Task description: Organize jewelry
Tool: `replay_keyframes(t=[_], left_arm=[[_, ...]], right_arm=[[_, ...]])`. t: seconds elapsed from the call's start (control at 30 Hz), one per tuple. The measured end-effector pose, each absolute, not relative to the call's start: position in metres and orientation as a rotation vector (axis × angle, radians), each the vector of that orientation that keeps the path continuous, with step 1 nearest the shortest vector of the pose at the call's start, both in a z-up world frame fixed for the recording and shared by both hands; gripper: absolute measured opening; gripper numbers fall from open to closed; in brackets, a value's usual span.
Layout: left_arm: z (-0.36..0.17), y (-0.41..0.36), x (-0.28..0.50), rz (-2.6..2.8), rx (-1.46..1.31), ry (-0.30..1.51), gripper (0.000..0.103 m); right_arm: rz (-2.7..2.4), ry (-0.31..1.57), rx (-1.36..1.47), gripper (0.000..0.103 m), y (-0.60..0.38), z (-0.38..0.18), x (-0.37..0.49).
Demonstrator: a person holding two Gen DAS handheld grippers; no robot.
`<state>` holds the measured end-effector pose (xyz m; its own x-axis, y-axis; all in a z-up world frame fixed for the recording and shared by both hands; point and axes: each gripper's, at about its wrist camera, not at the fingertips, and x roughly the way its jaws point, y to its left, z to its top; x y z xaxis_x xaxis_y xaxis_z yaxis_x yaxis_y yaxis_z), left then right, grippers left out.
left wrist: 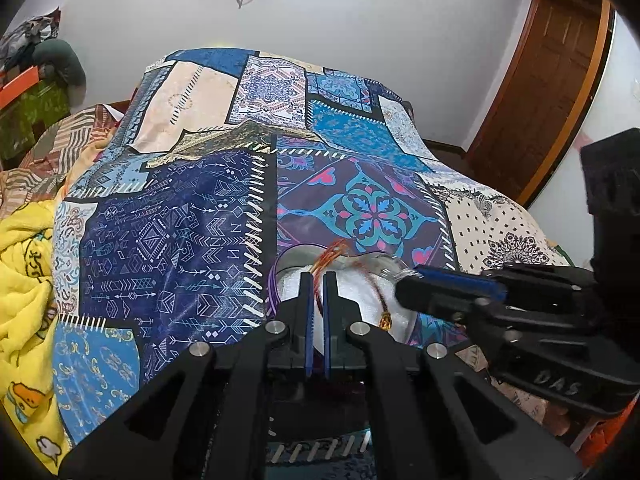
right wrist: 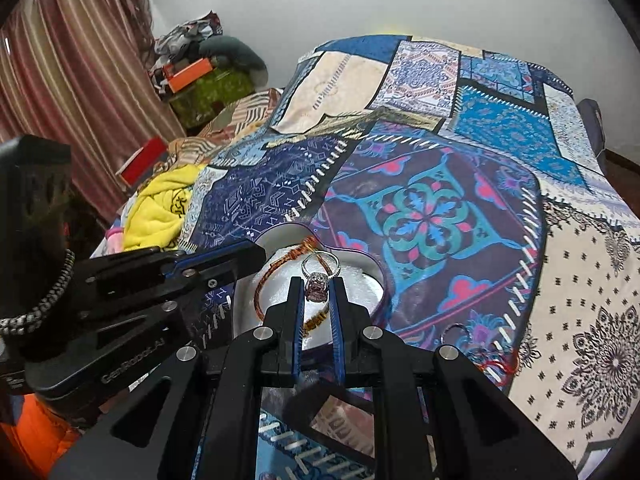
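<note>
A clear heart-shaped jewelry box (right wrist: 360, 276) with white padding sits on the patchwork bedspread. My right gripper (right wrist: 318, 286) is shut on a silver ring (right wrist: 318, 276) with a pink stone, held just above the padding. My left gripper (left wrist: 319, 280) is shut on an orange-red braided cord bracelet (left wrist: 340, 254) that loops over the white padding (left wrist: 360, 300); the bracelet also shows in the right wrist view (right wrist: 276, 276). The right gripper (left wrist: 404, 276) enters the left wrist view from the right, its tips over the box. The left gripper (right wrist: 256, 254) enters the right wrist view from the left.
A red thread loop (right wrist: 500, 368) and a small clear ring (right wrist: 452, 334) lie on the bedspread (right wrist: 580, 280) right of the box. A yellow blanket (left wrist: 24, 280) is bunched at the bed's left. A wooden door (left wrist: 540, 80) stands at the back right.
</note>
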<state>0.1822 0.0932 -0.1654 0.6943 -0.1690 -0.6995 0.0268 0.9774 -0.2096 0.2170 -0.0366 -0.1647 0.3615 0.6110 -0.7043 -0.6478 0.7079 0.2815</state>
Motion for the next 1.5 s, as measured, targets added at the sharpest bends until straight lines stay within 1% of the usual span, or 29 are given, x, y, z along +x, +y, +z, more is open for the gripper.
replay_keyframes(t=[0.43,0.57,0.73,0.8,0.87,1.0,1.07,1.1,1.13,1.17,1.23,1.3,1.37,1.43,1.5], left_arm=[[-0.153,0.099,0.171,-0.045,-0.141,0.773,0.002],[-0.151,0.100,0.166,-0.024,-0.122,0.773,0.008],[-0.146,0.098,0.159,-0.004,-0.108,0.772,0.014],[-0.143,0.096,0.155,0.002,-0.102,0.766,0.017],[-0.138,0.094,0.151,0.004,-0.098,0.759,0.022],[-0.128,0.084,0.144,0.004,-0.079,0.745,0.024],[-0.122,0.078,0.140,0.003,-0.066,0.736,0.025],[-0.119,0.075,0.139,0.000,-0.062,0.732,0.027],[-0.117,0.072,0.137,-0.004,-0.059,0.728,0.032],[-0.114,0.067,0.134,-0.007,-0.053,0.721,0.036],[-0.110,0.060,0.132,-0.011,-0.042,0.715,0.038],[-0.107,0.050,0.130,-0.016,-0.029,0.712,0.038],[-0.104,0.041,0.128,-0.026,-0.022,0.712,0.043],[-0.103,0.033,0.128,-0.033,-0.019,0.713,0.045],[-0.103,0.025,0.129,-0.044,-0.016,0.718,0.045]], right_arm=[[0.830,0.920,-0.122,0.011,-0.019,-0.174,0.217],[0.825,0.931,-0.132,0.011,-0.019,-0.171,0.217],[0.810,0.904,-0.130,0.017,-0.027,-0.161,0.211],[0.797,0.884,-0.131,0.017,-0.031,-0.154,0.207],[0.778,0.863,-0.131,0.017,-0.039,-0.147,0.204],[0.743,0.835,-0.120,0.018,-0.055,-0.137,0.199],[0.722,0.821,-0.112,0.020,-0.064,-0.133,0.197],[0.714,0.816,-0.109,0.023,-0.068,-0.131,0.196],[0.702,0.808,-0.100,0.028,-0.074,-0.129,0.195],[0.689,0.799,-0.092,0.031,-0.080,-0.126,0.195],[0.664,0.778,-0.081,0.038,-0.090,-0.122,0.193],[0.641,0.763,-0.075,0.040,-0.100,-0.119,0.191],[0.620,0.753,-0.067,0.040,-0.110,-0.117,0.191],[0.607,0.749,-0.057,0.040,-0.122,-0.116,0.191],[0.586,0.749,-0.048,0.041,-0.133,-0.116,0.191]])
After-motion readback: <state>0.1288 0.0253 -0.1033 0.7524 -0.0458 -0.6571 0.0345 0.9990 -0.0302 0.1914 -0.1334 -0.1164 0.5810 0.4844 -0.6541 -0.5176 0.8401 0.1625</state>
